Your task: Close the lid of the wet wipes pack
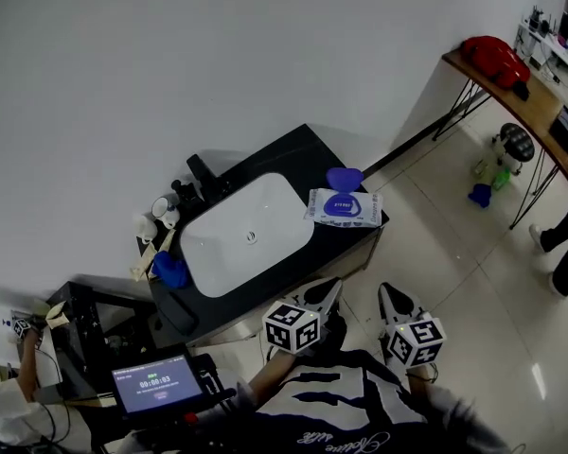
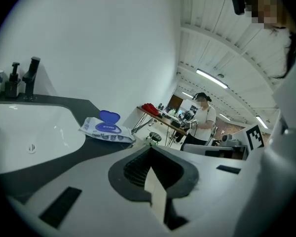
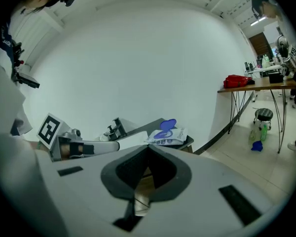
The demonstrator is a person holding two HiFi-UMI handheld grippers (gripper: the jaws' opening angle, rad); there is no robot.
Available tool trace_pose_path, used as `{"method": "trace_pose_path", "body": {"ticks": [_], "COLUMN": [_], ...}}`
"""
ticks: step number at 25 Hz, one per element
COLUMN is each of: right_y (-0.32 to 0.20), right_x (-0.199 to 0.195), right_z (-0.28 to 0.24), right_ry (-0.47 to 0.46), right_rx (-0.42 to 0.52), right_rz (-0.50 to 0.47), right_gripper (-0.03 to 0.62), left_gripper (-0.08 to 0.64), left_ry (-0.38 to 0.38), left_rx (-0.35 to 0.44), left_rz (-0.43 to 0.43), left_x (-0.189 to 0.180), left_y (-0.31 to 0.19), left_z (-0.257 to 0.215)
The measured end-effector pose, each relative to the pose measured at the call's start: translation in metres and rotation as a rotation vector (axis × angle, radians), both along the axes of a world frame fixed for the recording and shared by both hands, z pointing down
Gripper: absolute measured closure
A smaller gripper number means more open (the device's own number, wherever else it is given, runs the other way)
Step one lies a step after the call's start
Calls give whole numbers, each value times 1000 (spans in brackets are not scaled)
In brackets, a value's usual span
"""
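The wet wipes pack (image 1: 344, 207) lies flat on the right end of the dark counter (image 1: 303, 154), beside the basin. Its blue lid (image 1: 344, 178) stands open at the pack's far edge. The pack also shows in the left gripper view (image 2: 107, 130) and in the right gripper view (image 3: 166, 136), well beyond the jaws in both. My left gripper (image 1: 333, 284) and right gripper (image 1: 386, 289) hang side by side in front of the counter, close to my body. Both are shut with nothing between the jaws, and neither touches the pack.
A white basin (image 1: 246, 230) fills the counter's middle, with a black faucet (image 1: 204, 173), small bottles (image 1: 161, 211) and a blue object (image 1: 170, 270) to its left. A lit tablet (image 1: 156, 383) sits lower left. A wooden table (image 1: 525, 102) with a red bag (image 1: 492, 60), a stool (image 1: 516, 140) and a person's legs (image 1: 563, 244) stand at the right.
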State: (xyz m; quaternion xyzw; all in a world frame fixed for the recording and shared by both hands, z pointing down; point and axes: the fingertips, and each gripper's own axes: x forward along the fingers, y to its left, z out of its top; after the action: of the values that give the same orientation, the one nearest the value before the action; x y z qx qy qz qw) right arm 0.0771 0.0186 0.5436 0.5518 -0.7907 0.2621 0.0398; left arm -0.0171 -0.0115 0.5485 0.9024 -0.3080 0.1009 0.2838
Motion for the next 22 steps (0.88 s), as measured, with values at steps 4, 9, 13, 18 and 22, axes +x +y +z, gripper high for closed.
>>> {"method": "trace_pose_path", "body": {"ticks": [4, 9, 13, 18, 22], "right_y": [-60, -125, -148, -168, -195], "right_x": [-3, -4, 1, 17, 23], "right_z": [-13, -19, -16, -6, 3], "right_ry": [11, 32, 49, 61, 64], "right_rx": [18, 28, 0, -37, -56], "right_rz": [26, 69, 94, 101, 58], "right_gripper": [594, 594, 594, 594, 594], "left_gripper": [559, 559, 558, 558, 560], "left_ry": [-5, -18, -33, -51, -85], "left_rx": [-1, -23, -79, -134, -179], "left_rz": [24, 27, 19, 18, -8], "left_x": [-7, -20, -23, -12, -10], "left_y": [-60, -131, -163, -182, -199], "left_z": [0, 16, 39, 65, 85]}}
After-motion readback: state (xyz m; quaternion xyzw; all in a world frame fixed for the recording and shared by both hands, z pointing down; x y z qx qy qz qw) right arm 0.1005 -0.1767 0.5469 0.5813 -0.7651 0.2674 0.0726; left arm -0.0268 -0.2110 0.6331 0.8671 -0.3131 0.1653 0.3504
